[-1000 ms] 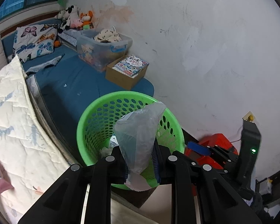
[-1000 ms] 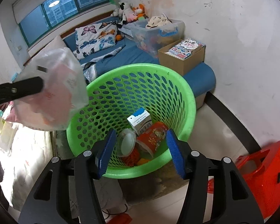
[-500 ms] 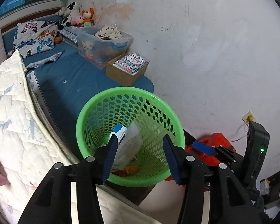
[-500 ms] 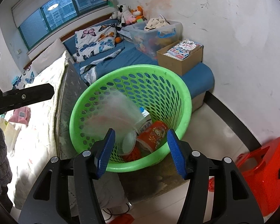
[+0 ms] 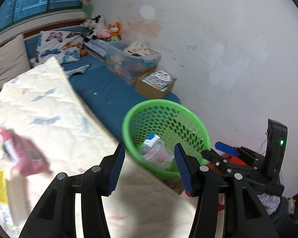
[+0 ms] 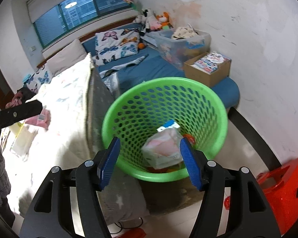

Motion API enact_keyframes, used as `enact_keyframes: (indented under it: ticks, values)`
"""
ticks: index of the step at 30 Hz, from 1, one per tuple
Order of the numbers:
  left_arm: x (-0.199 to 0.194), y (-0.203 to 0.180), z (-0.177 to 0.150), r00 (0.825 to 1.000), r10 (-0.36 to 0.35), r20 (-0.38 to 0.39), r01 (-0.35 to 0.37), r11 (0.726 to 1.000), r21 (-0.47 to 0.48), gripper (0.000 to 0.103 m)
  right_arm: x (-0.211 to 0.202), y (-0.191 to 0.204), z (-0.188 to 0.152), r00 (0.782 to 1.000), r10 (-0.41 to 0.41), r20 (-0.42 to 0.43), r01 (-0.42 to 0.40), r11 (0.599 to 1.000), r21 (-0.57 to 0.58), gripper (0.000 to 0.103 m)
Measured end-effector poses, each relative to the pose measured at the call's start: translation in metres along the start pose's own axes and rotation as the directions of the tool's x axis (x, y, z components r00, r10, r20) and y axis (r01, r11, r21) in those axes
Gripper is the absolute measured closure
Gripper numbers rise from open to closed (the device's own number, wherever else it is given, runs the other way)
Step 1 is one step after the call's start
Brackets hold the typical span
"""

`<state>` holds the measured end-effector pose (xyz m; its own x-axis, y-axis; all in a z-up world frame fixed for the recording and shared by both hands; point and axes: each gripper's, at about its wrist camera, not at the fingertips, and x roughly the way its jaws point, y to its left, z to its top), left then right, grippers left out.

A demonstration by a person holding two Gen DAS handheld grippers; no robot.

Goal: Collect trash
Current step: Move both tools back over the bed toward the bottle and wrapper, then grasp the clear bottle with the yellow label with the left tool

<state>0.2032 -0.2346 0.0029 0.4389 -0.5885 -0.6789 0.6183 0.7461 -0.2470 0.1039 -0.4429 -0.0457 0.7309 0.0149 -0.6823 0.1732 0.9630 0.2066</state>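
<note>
A green perforated basket [image 6: 214, 109] [image 5: 196, 119] stands on the floor beside the bed. Inside it lies a clear plastic bag [image 6: 163, 148] [image 5: 159, 154] on top of a blue and white carton [image 6: 168, 126] and an orange cup [image 6: 189, 138]. My left gripper [image 5: 149, 166] is open and empty, back over the white quilt [image 5: 49, 115], short of the basket. My right gripper [image 6: 151, 160] hovers at the basket's near rim; its jaws are opening with nothing gripped. A pink packet [image 5: 25, 156] [image 6: 39, 120] lies on the quilt at left, blurred.
A red plastic stool [image 6: 284, 182] sits on the floor right of the basket. A cardboard box of books [image 6: 208, 67] and a clear storage bin [image 6: 182, 41] rest on the blue mattress by the wall. Yellow-edged paper [image 5: 0, 186] lies at the quilt's left edge.
My left gripper opened and dropped the plastic bag into the basket, then drew back over the quilt. My right gripper's jaws spread wider and it pulled back slightly.
</note>
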Motion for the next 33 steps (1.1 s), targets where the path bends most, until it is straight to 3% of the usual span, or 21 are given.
enact_keyframes:
  ticks: [9,18,26,28,33]
  values:
    - [-0.055,0.051,-0.032,0.990,0.128,0.054,-0.124,0.990,-0.061,0.051,0.005,0.051,0.010,0.998,0.063,0.003,-0.063,0.995,-0.071,0.038]
    - [-0.095,0.119,-0.058,0.952,0.300,0.054,-0.291,0.947,-0.133,0.047,0.011,0.100,0.016,0.992,0.128,-0.004,-0.128,0.981,-0.143,0.036]
    - [-0.088,0.166,-0.067,0.929,0.368,-0.025,-0.367,0.913,-0.177,0.046,0.014,0.130,0.018,0.986,0.166,-0.014,-0.165,0.968,-0.187,0.035]
    - [-0.083,0.170,-0.067,0.932,0.359,-0.042,-0.361,0.916,-0.177,0.046,0.015,0.136,0.018,0.984,0.175,-0.017,-0.175,0.966,-0.192,0.035]
    - [-0.064,0.182,-0.065,0.921,0.380,-0.088,-0.389,0.907,-0.163,0.046,0.021,0.144,0.020,0.983,0.182,-0.032,-0.184,0.960,-0.208,0.035]
